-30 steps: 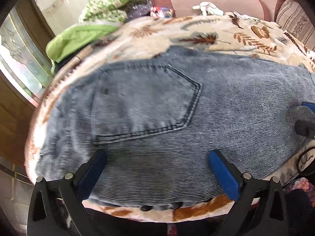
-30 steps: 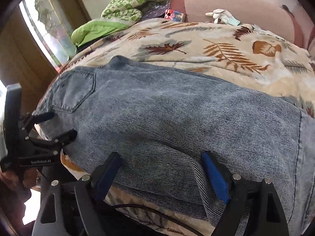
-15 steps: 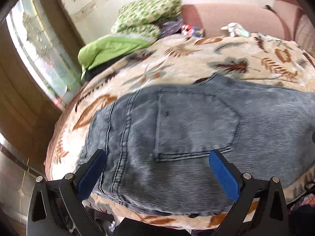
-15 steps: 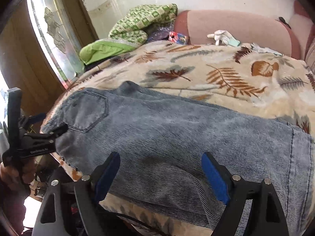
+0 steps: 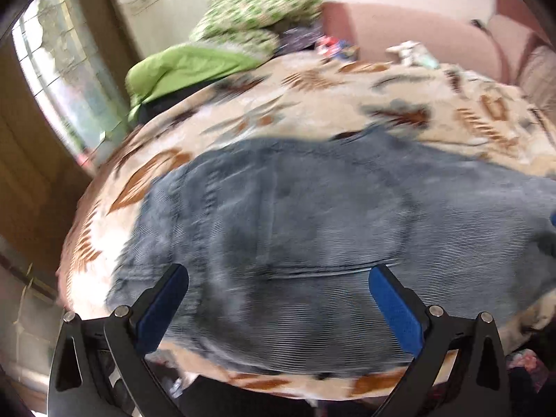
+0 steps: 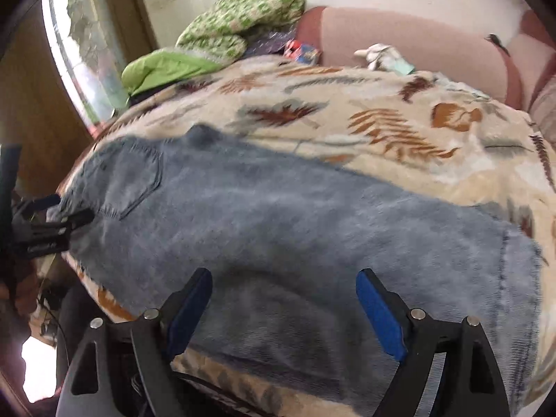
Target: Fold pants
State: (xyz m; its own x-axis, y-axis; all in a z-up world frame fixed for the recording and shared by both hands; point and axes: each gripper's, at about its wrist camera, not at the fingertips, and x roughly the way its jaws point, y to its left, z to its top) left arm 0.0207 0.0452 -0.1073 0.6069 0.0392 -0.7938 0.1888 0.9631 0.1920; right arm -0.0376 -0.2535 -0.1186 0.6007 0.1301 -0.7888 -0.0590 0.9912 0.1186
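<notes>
Left gripper (image 5: 278,299) lifted back off pants (image 5: 312,243); more leaf-print blanket (image 5: 312,111) visible beyond waistband now. Back pocket (image 6: 132,180) further from it. Right gripper (image 6: 283,295) tilted up slightly.

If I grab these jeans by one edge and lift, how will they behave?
The jeans will probably drape and sag rather than hold shape, since they lie limp over the leaf-print blanket. The thick ribbed denim looks fairly heavy for cloth. The textured weave likely resists slipping, though it may drag the soft blanket along.

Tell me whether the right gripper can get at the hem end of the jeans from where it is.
Probably yes: the right gripper is open, nothing lies on the jeans, and the hem sits uncovered just to its right.
</notes>
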